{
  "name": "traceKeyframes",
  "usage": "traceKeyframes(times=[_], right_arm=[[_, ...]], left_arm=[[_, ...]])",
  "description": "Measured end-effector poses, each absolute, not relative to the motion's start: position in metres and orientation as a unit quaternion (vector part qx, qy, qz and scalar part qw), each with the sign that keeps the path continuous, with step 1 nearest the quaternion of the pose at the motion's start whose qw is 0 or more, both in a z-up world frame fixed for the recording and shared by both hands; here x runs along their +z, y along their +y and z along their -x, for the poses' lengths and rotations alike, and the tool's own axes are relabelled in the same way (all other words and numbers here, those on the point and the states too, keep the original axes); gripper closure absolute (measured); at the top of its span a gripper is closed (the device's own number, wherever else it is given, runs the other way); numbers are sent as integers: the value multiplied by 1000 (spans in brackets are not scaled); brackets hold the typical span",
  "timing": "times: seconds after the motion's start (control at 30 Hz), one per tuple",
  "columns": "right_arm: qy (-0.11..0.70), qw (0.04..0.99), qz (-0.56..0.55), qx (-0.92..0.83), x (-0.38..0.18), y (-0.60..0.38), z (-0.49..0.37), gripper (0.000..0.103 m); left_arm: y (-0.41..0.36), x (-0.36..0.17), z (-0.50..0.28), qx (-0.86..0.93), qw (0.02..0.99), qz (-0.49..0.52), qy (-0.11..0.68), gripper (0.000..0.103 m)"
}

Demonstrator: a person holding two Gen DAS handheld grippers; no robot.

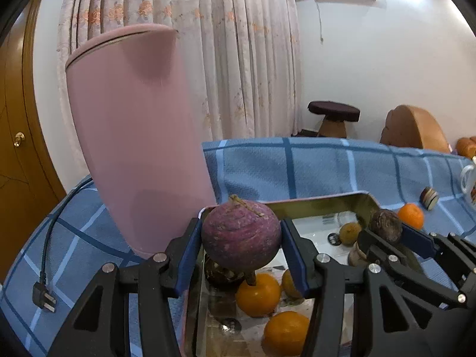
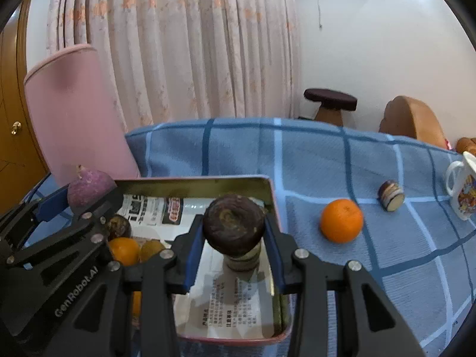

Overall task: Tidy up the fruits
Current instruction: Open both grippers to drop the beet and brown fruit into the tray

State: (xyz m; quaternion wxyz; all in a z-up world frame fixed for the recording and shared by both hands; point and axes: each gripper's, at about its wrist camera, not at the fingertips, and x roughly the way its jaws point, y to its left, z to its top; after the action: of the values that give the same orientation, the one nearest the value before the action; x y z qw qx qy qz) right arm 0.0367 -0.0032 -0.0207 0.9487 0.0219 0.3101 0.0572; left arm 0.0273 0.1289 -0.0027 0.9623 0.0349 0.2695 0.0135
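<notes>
Tin [image 2: 269, 192] open on a blue checked cloth [image 2: 327, 163], lined with printed paper, pink outer rim showing at the near edge. Left gripper [image 1: 241, 235] over the tin's left end, pads pressed on both sides of a purple turnip [image 1: 241, 232], held clear above the fruit below. Right gripper [image 2: 235, 229] over the tin's right half, jaws narrow and clamped on a dark brown fruit [image 2: 233, 226], with a small striped piece just under it, contact unclear. Inside the tin, at the left end: oranges [image 1: 258, 294], a dark fruit [image 2: 119, 226] and a yellowish one [image 2: 151, 250], packed near each other; bare paper at the middle and right. Pink tall bin [image 1: 134, 136] just beyond the tin's left corner, close to the left gripper. Plug [image 1: 44, 297] and cable on the cloth to the left, apart from the tin. Right of the tin, open cloth with a loose orange [image 2: 341, 220] near the tin's right wall, a striped cut piece [image 2: 391, 199] farther off, and a mug [image 2: 462, 190] at the far right edge.
</notes>
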Motion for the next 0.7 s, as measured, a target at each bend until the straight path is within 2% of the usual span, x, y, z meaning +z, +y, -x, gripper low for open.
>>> traceKeyframes(times=[0.37, 0.7], right_arm=[[333, 937, -42, 98, -27, -5, -42, 59], [309, 942, -75, 109, -23, -16, -34, 38]], left_arm=[[130, -9, -32, 26, 958, -43, 281, 48], [131, -13, -43, 34, 956, -38, 290, 48]])
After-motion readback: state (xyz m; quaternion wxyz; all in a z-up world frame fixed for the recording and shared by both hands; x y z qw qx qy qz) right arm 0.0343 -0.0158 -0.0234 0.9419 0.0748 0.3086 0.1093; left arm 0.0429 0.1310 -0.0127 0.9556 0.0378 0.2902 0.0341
